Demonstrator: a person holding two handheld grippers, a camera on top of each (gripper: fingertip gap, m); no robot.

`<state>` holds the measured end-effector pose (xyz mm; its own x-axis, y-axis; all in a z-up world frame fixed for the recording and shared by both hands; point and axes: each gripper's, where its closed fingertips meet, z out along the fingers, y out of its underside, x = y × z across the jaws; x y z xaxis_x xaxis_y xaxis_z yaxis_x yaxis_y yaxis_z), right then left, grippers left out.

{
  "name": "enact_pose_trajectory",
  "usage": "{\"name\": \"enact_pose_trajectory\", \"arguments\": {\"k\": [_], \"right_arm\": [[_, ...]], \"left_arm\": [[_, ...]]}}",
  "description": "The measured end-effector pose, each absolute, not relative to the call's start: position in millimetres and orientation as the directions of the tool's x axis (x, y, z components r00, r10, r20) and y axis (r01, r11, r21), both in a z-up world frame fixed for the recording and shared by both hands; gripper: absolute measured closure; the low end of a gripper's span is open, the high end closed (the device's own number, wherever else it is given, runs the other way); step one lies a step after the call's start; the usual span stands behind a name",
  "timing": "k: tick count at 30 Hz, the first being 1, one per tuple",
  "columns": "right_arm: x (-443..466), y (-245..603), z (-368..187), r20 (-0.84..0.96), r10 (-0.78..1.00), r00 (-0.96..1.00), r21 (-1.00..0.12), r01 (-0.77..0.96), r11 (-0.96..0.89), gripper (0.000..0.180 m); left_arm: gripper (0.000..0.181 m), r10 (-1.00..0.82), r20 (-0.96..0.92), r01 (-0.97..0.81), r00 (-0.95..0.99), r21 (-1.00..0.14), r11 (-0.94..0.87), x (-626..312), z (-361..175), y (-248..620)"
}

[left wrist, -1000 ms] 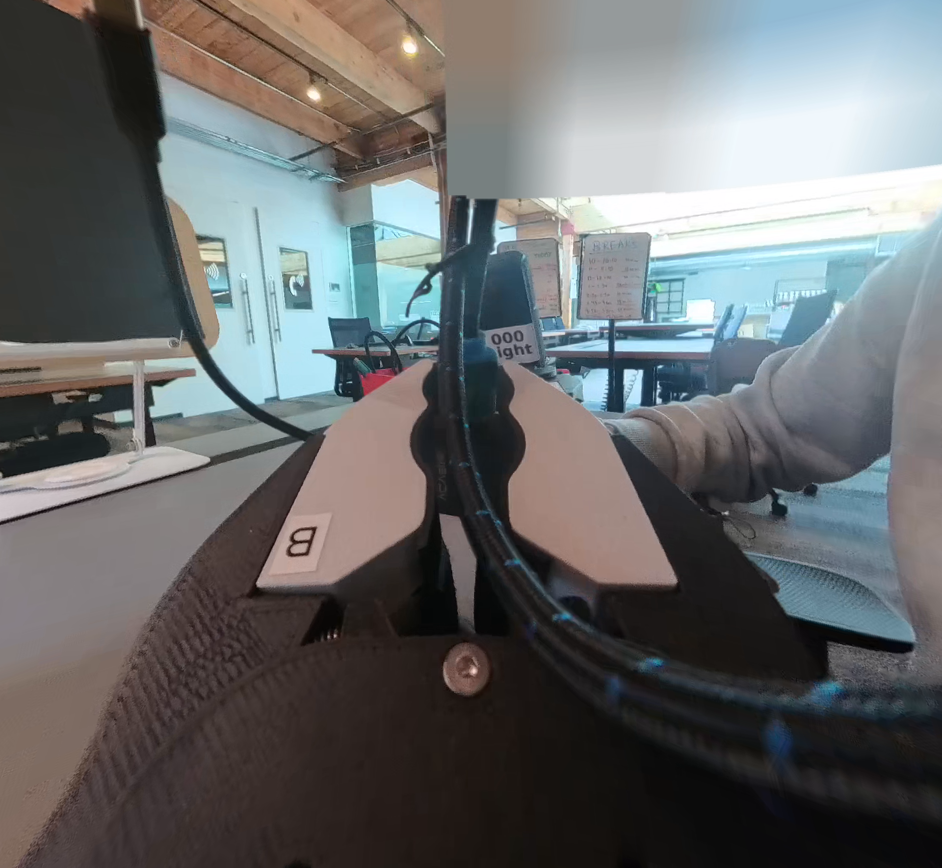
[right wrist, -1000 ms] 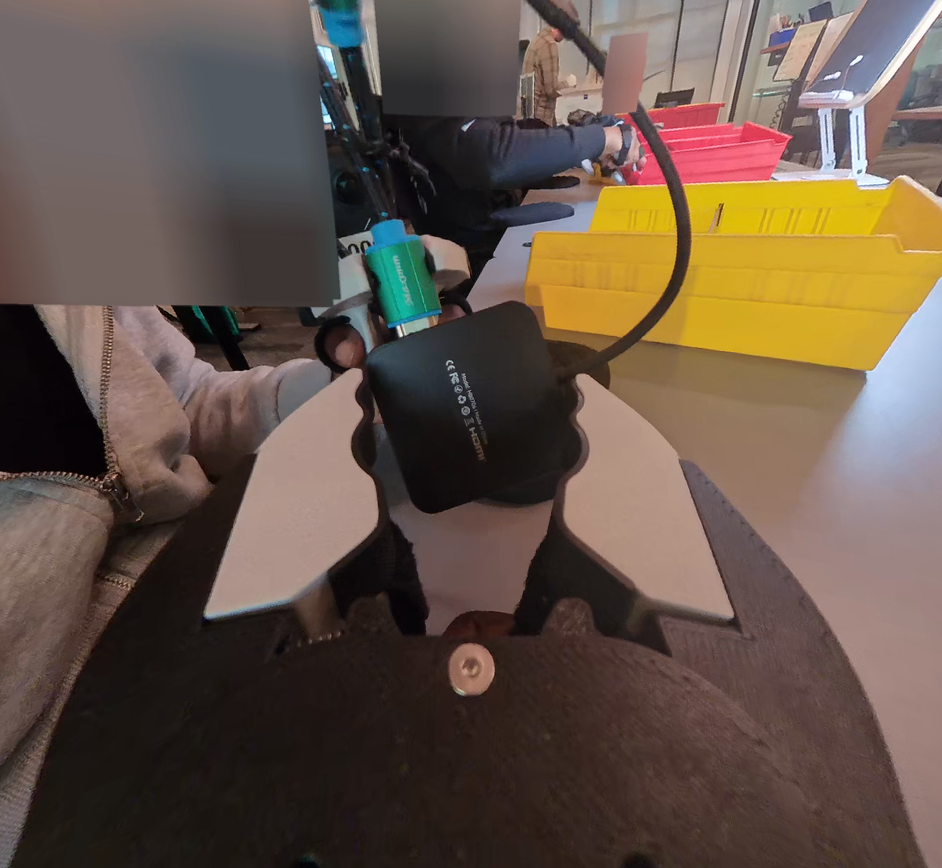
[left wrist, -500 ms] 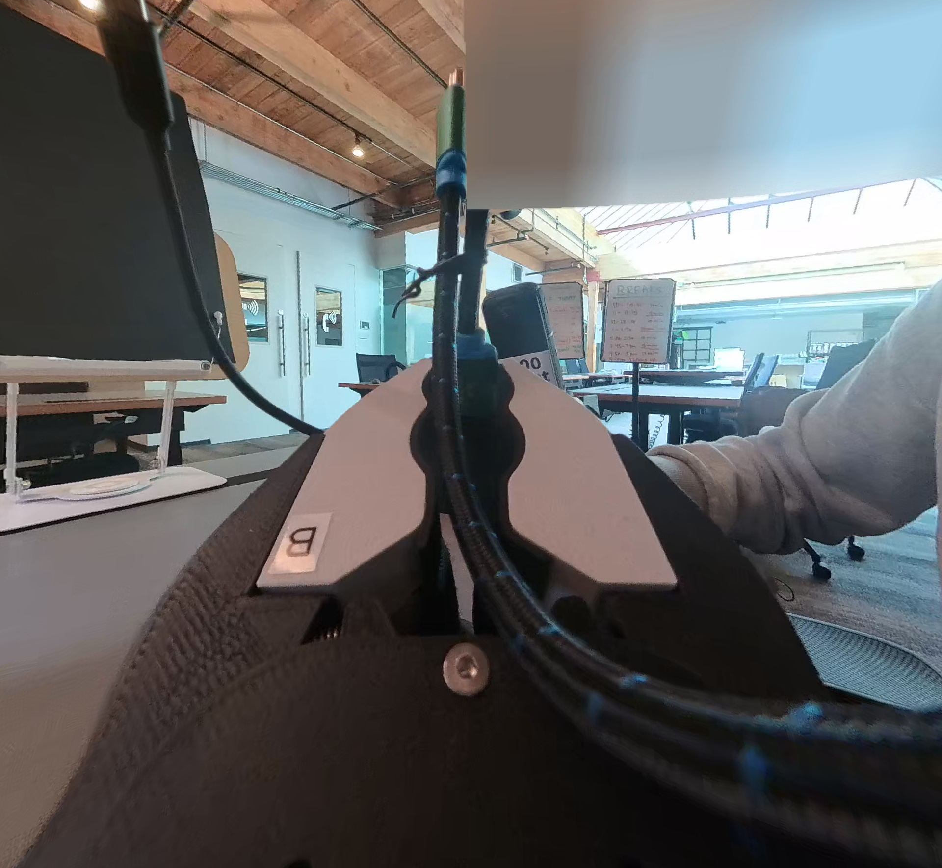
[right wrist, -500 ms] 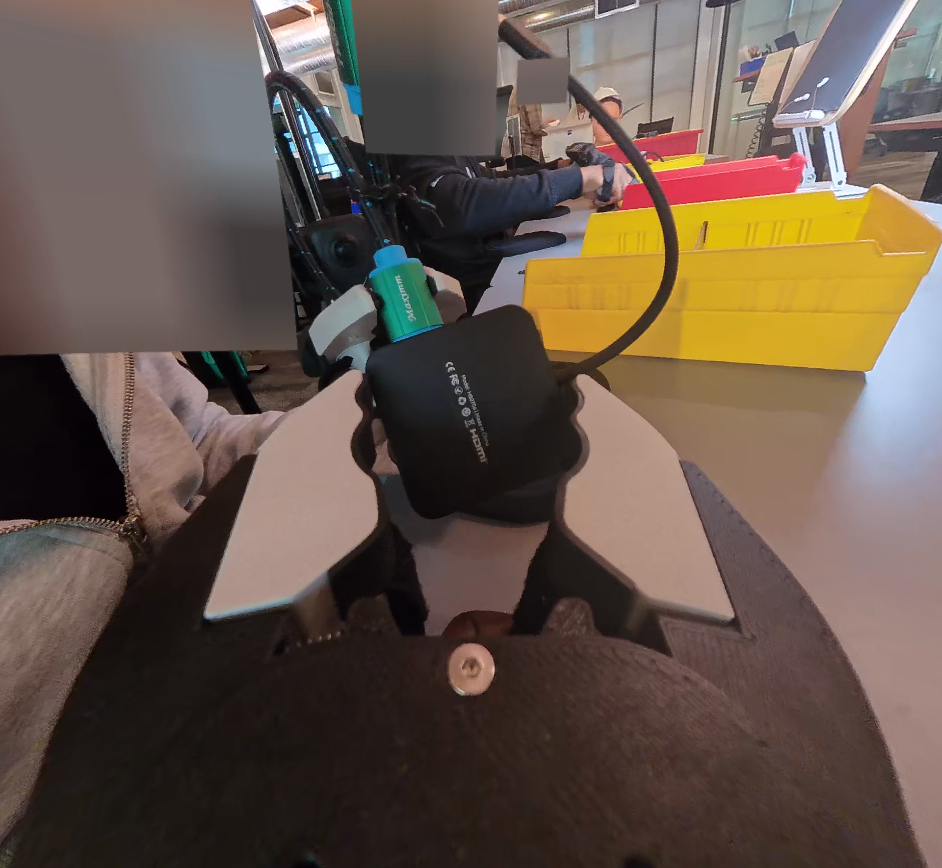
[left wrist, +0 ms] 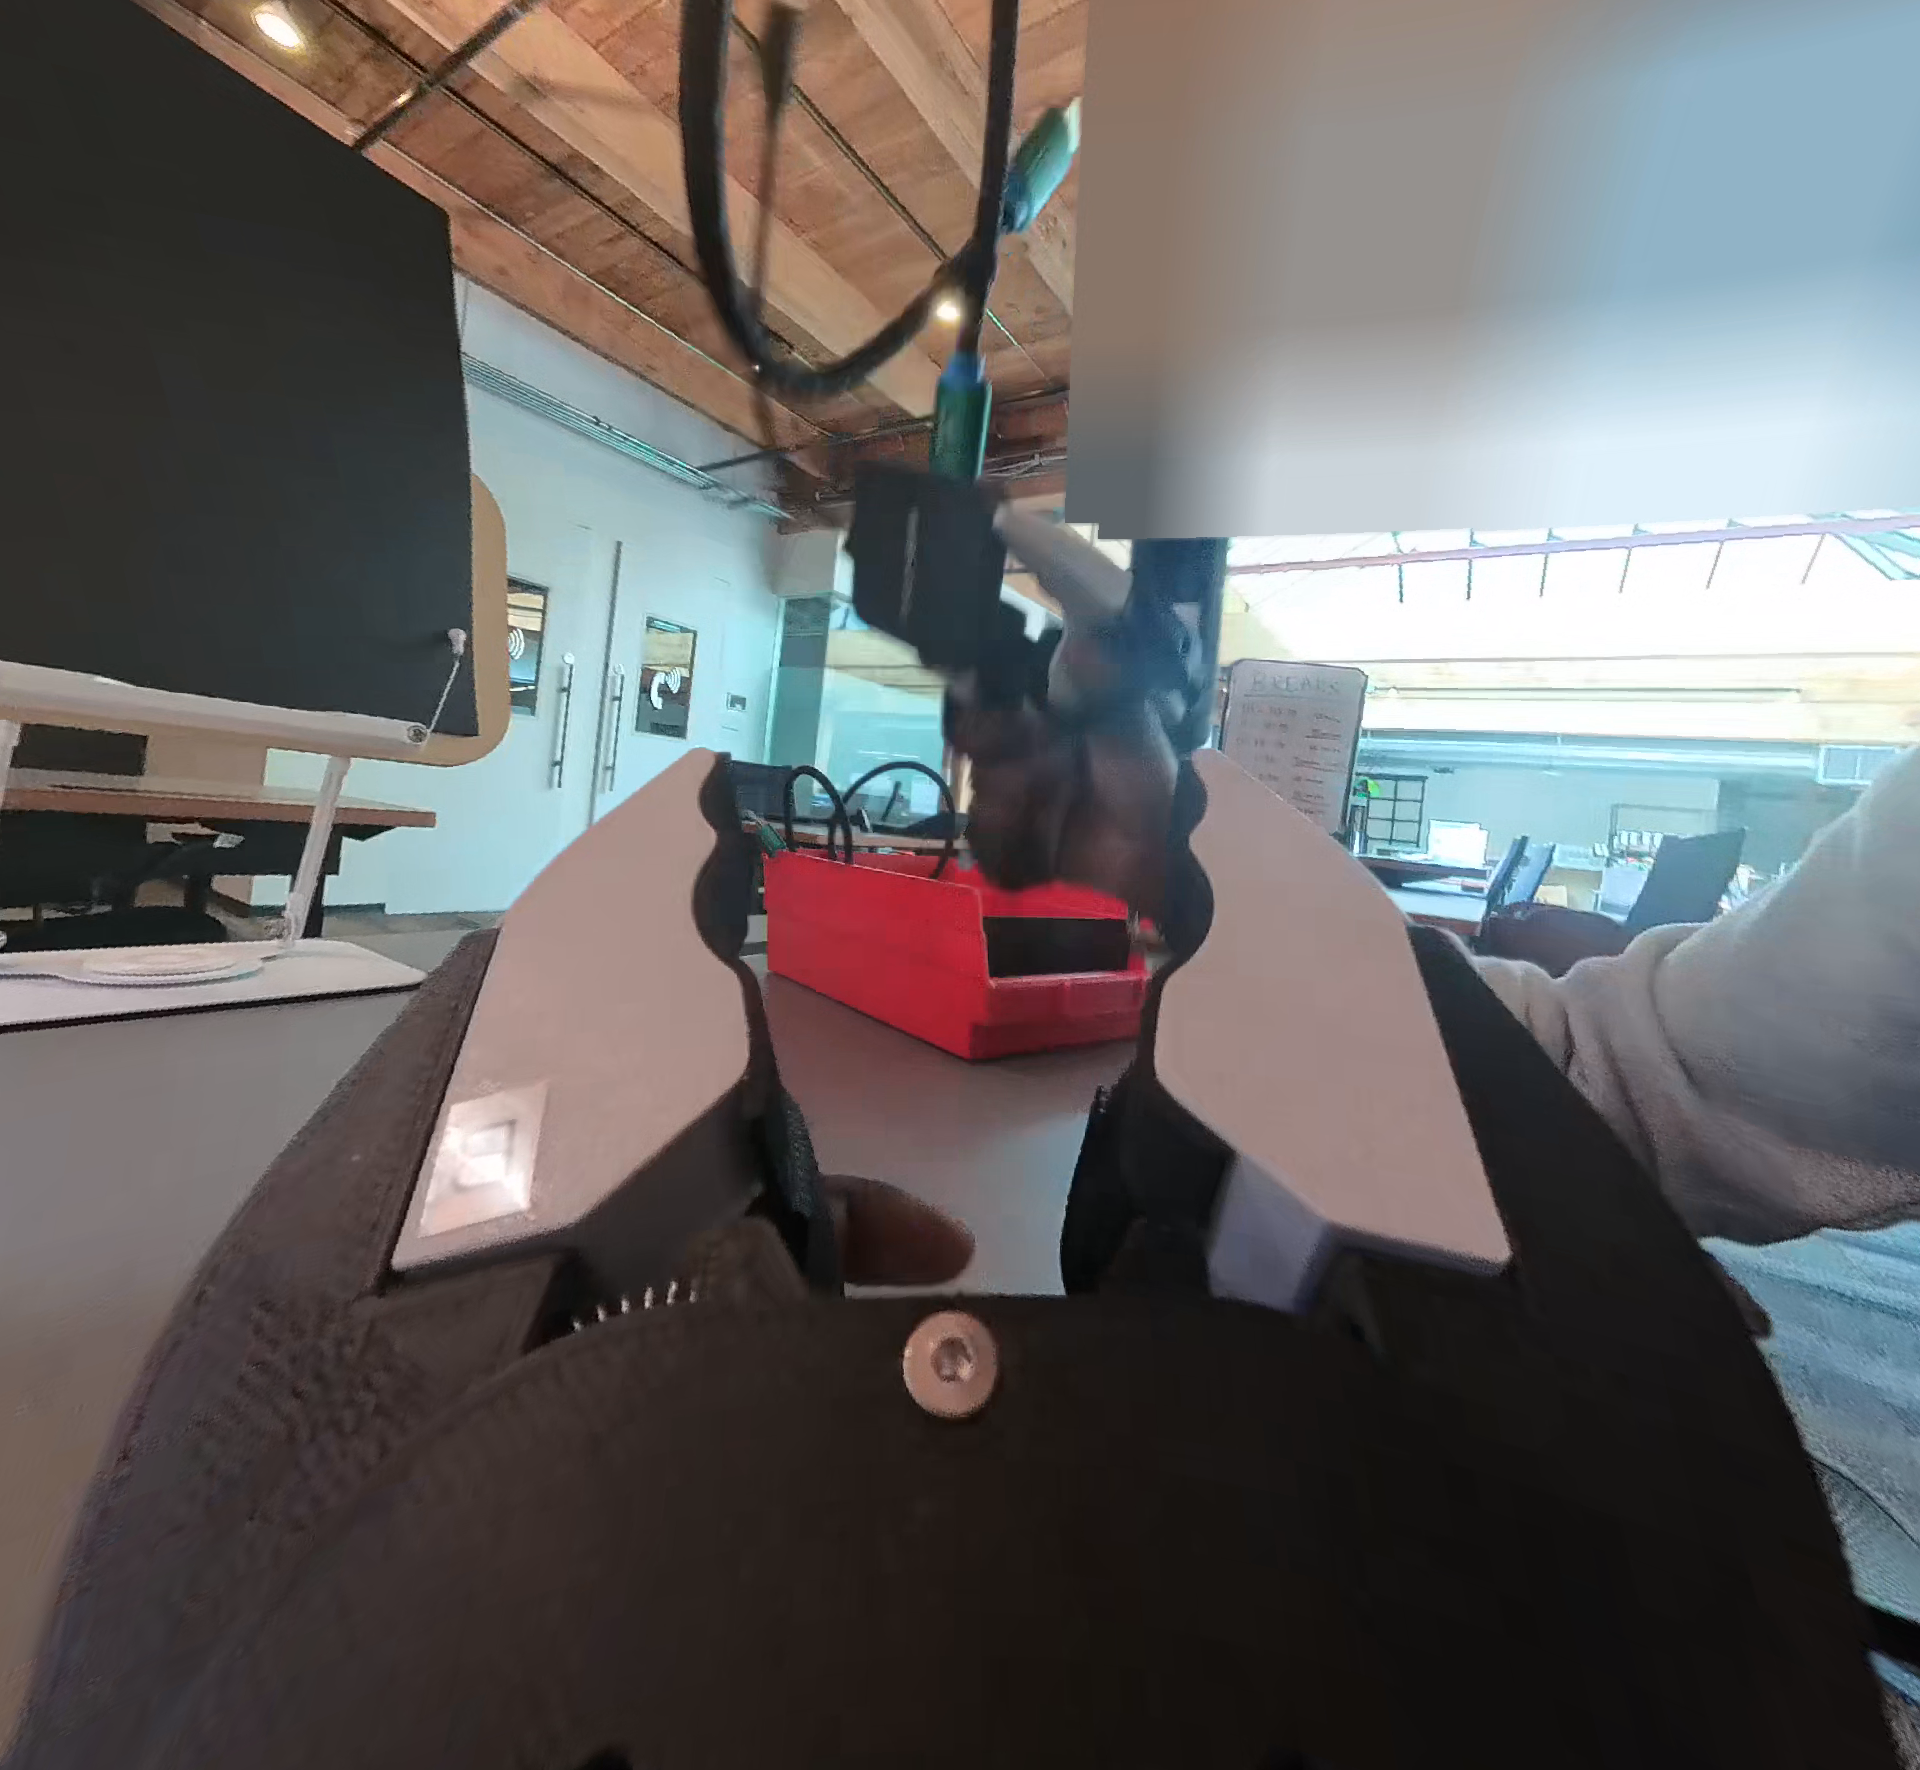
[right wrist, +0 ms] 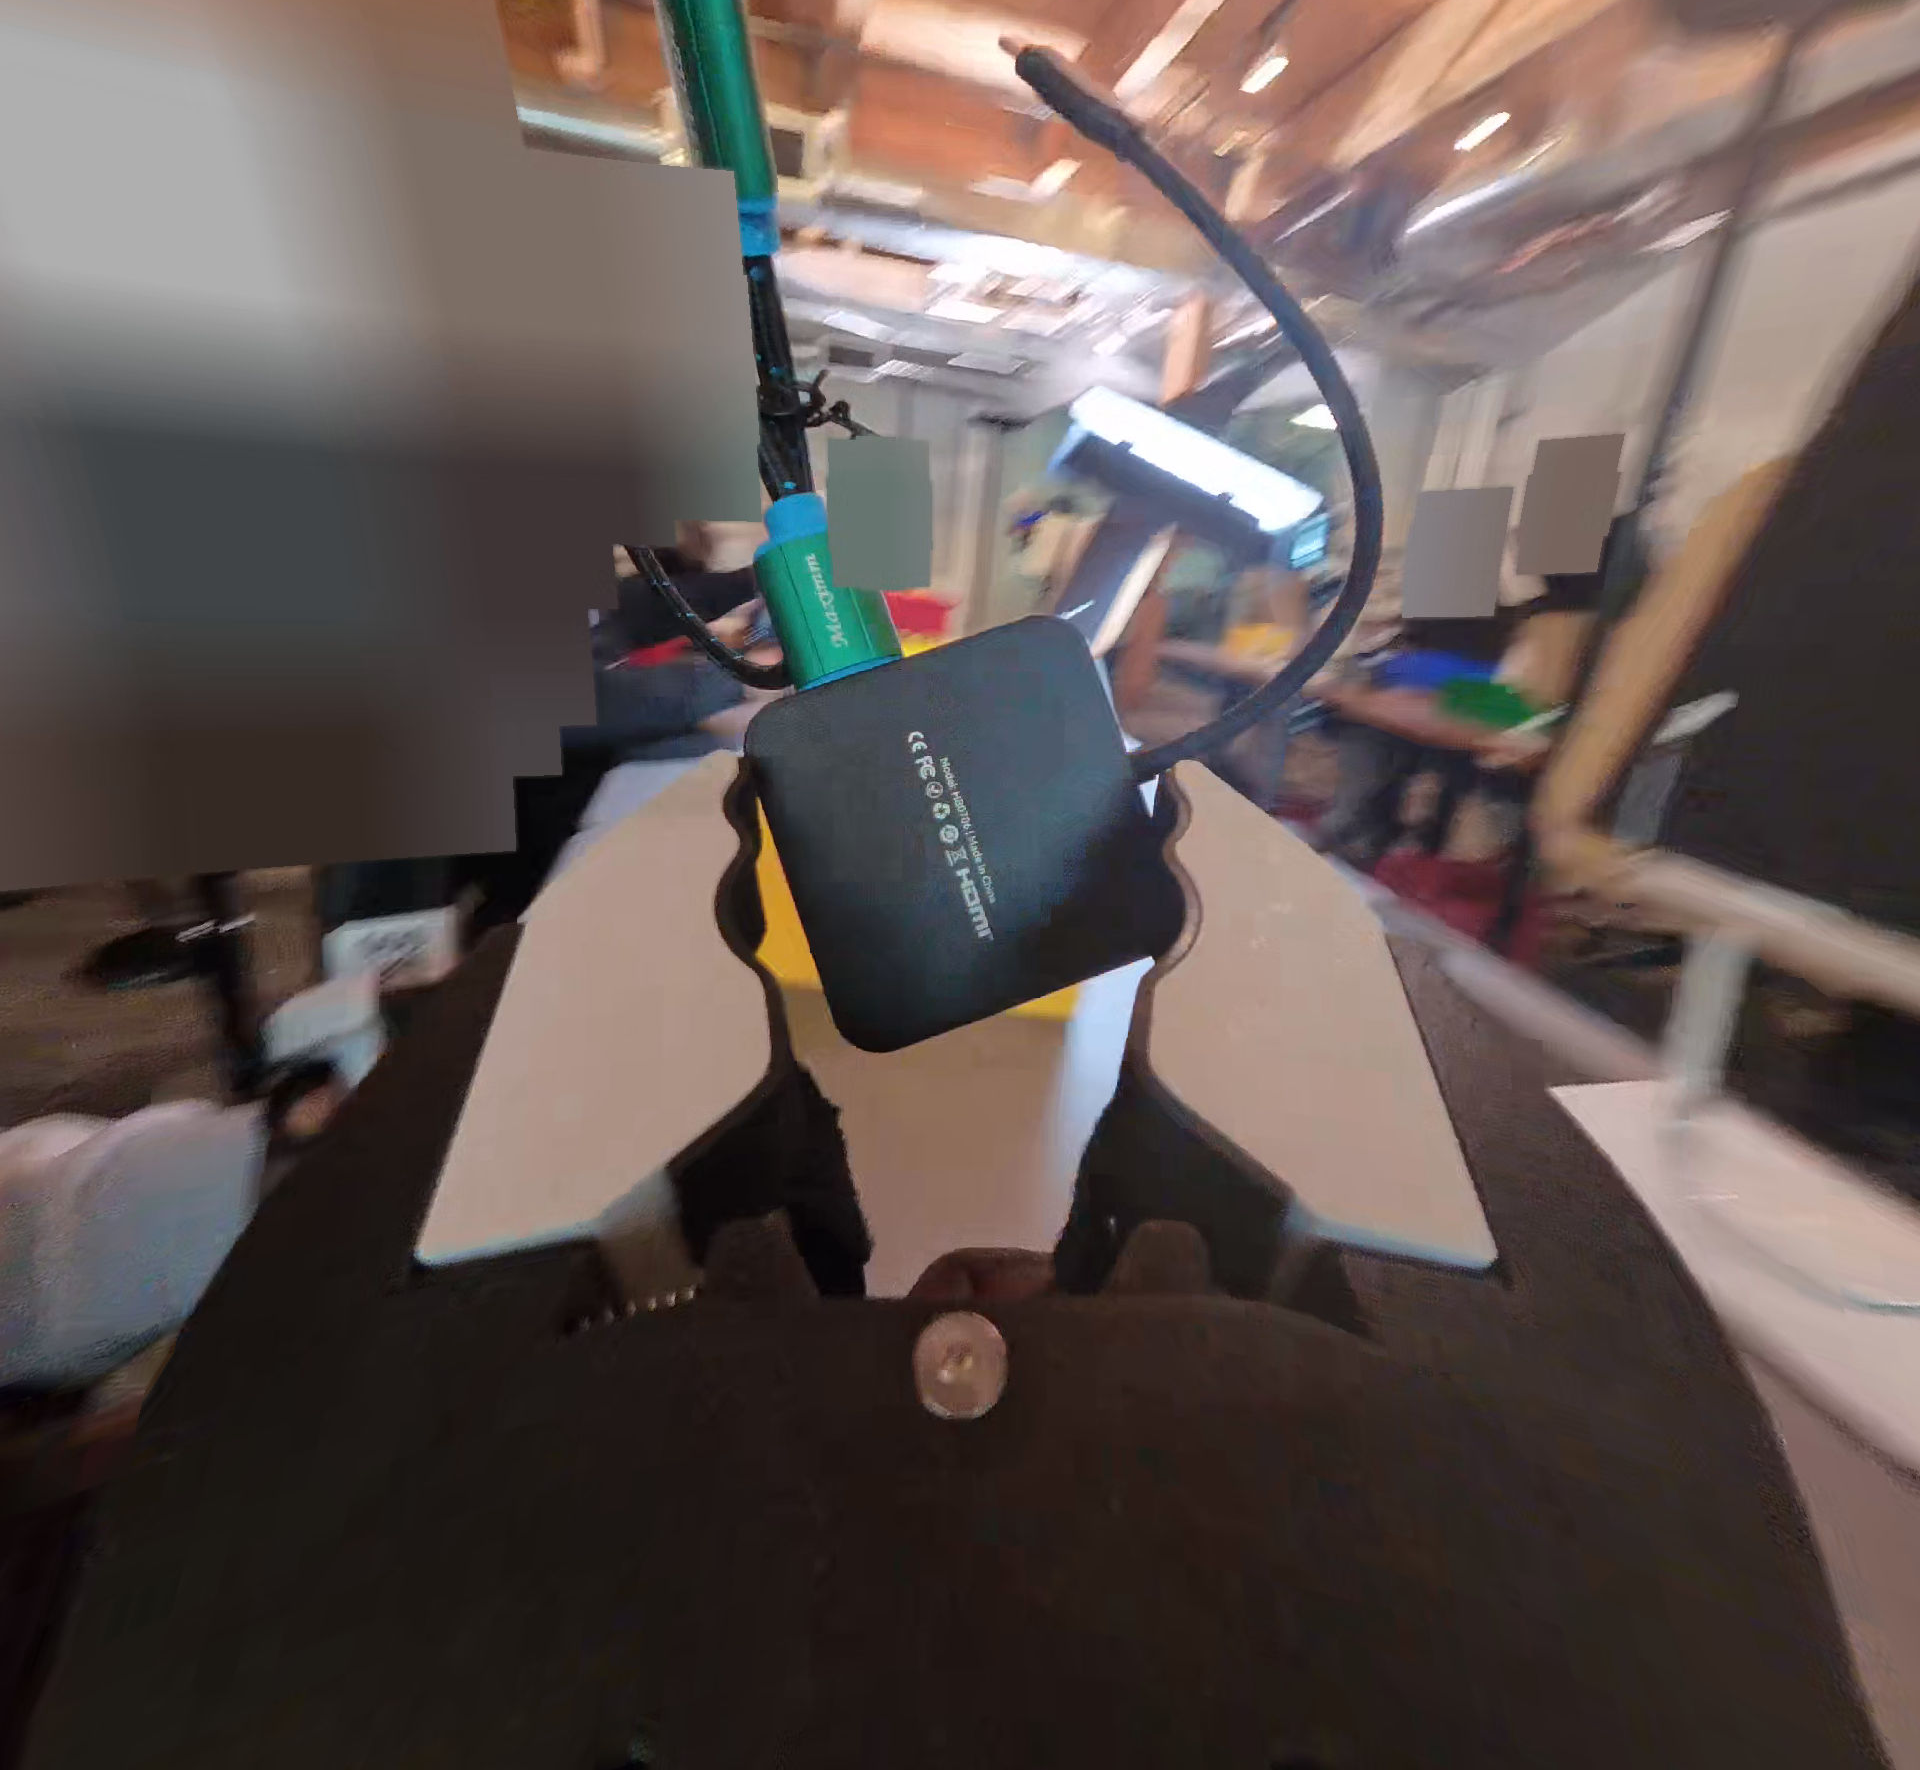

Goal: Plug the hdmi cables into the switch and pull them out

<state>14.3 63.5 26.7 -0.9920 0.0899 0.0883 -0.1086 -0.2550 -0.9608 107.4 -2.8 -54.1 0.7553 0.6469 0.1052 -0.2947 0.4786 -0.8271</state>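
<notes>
My right gripper (right wrist: 956, 816) is shut on the black square HDMI switch (right wrist: 961, 837) and holds it up in the air, tilted. A green HDMI plug (right wrist: 826, 614) sits in the switch's upper left port. Its braided cable (right wrist: 774, 370) rises to a second, free green plug (right wrist: 712, 58). The switch's own black lead (right wrist: 1340, 432) arcs up to the right with a loose end. My left gripper (left wrist: 951, 847) is open and empty. In the left wrist view the switch (left wrist: 920, 567), the plugged green plug (left wrist: 958, 427) and the right gripper holding it (left wrist: 1070, 577) hang above and ahead, blurred.
A red bin (left wrist: 935, 941) with cables stands on the grey table (left wrist: 156, 1149) ahead of the left gripper. A black panel on a white stand (left wrist: 208, 494) is at the left. A grey sleeve (left wrist: 1714, 1045) is at the right. A yellow bin (right wrist: 784, 931) and people at tables lie behind the switch.
My left gripper has let go of the braided cable and opened. My right gripper has lifted and swung the switch upward, with the plugged cable dangling from it.
</notes>
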Motion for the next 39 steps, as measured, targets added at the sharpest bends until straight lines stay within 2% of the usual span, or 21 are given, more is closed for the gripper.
{"name": "enact_pose_trajectory", "arguments": {"k": [2, 4, 6, 8, 12, 15, 18, 20, 23, 25, 26, 27, 28, 30, 32, 35, 37, 39], "right_arm": [[-13.8, 99.8, 74.7, 0.141, 0.262, -0.955, -0.933, -0.217, -0.286, 0.107], [-43.3, 145.0, 121.5, 0.224, 0.456, -0.861, -0.903, -0.36, -0.234, 0.107], [-71.1, 198.5, 156.6, 0.32, 0.636, -0.702, -0.876, -0.474, -0.083, 0.107], [-95.3, 256.7, 166.9, 0.338, 0.772, -0.539, -0.888, -0.454, 0.072, 0.107], [-132.9, 354.0, 124.4, 0.232, 0.92, -0.316, -0.962, -0.215, 0.169, 0.107], [-156.2, 395.4, 68.5, 0.148, 0.946, -0.287, -0.98, 0.083, 0.179, 0.107], [-171.7, 408.6, 13.5, 0.04, 0.947, -0.319, -0.935, 0.322, 0.148, 0.106], [-177.9, 406.7, -29.3, -0.035, 0.934, -0.355, -0.857, 0.492, 0.155, 0.107], [-174.3, 407.0, -108.2, -0.08, 0.92, -0.384, -0.615, 0.746, 0.258, 0.113], [-166.9, 400.9, -150.5, -0.143, 0.899, -0.414, -0.461, 0.832, 0.31, 0.114], [-162.0, 398.5, -164.2, -0.171, 0.89, -0.423, -0.383, 0.861, 0.336, 0.126], [-160.3, 398.2, -167.7, -0.173, 0.895, -0.41, -0.34, 0.878, 0.336, 0.127], [-161.2, 393.1, -162.3, -0.185, 0.894, -0.408, -0.354, 0.876, 0.326, 0.119], [-164.1, 377.4, -136.7, -0.223, 0.859, -0.461, -0.47, 0.823, 0.319, 0.116], [-169.6, 384.4, -104.8, -0.164, 0.879, -0.447, -0.59, 0.759, 0.275, 0.105], [-175.3, 423.1, -63.4, -0.04, 0.955, -0.294, -0.74, 0.651, 0.17, 0.117], [-173.2, 447.3, -57.7, -0.005, 0.977, -0.213, -0.776, 0.617, 0.13, 0.123], [-166.5, 456.7, -76.6, -0.033, 0.976, -0.214, -0.73, 0.672, 0.122, 0.121]], "left_arm": [[0.1, 0.647, 0.112, -0.29, 0.754, -0.826, 0.482, 106.1, -54.8, -3.5], [0.097, 0.639, 0.114, -0.282, 0.761, -0.829, 0.483, 105.7, -55.6, -2.7], [0.097, 0.639, 0.112, -0.283, 0.761, -0.828, 0.483, 105.5, -55.9, -2.5], [0.096, 0.639, 0.105, -0.286, 0.762, -0.83, 0.479, 105.9, -56.2, -1.7], [0.097, 0.638, 0.106, -0.293, 0.762, -0.823, 0.487, 106.7, -55.4, -2.8], [0.097, 0.626, 0.13, -0.291, 0.769, -0.8, 0.525, 107.5, -52.8, -8.1], [0.097, 0.629, 0.141, -0.296, 0.764, -0.791, 0.536, 107.5, -51.7, -10.8], [0.097, 0.643, 0.116, -0.31, 0.757, -0.803, 0.51, 107.8, -52.9, -7.4], [0.097, 0.653, 0.079, -0.312, 0.753, -0.831, 0.461, 106.9, -56.4, 0.4], [0.097, 0.653, 0.072, -0.314, 0.754, -0.833, 0.456, 107.5, -56.6, 1.2], [0.097, 0.653, 0.077, -0.315, 0.754, -0.829, 0.462, 107.6, -56.1, 0.2], [0.098, 0.651, 0.082, -0.315, 0.754, -0.825, 0.469, 107.7, -55.6, -0.9], [0.098, 0.649, 0.086, -0.315, 0.755, -0.822, 0.475, 107.8, -55.2, -1.8], [0.098, 0.646, 0.091, -0.31, 0.758, -0.821, 0.479, 107.4, -55.2, -2.1], [0.098, 0.647, 0.087, -0.313, 0.758, -0.821, 0.477, 107.8, -55.1, -1.8], [0.098, 0.643, 0.085, -0.315, 0.761, -0.818, 0.481, 108.6, -54.8, -1.9], [0.098, 0.639, 0.091, -0.315, 0.764, -0.811, 0.493, 109.4, -53.9, -3.5], [0.099, 0.635, 0.099, -0.316, 0.766, -0.802, 0.507, 110.1, -52.9, -5.5]]}}
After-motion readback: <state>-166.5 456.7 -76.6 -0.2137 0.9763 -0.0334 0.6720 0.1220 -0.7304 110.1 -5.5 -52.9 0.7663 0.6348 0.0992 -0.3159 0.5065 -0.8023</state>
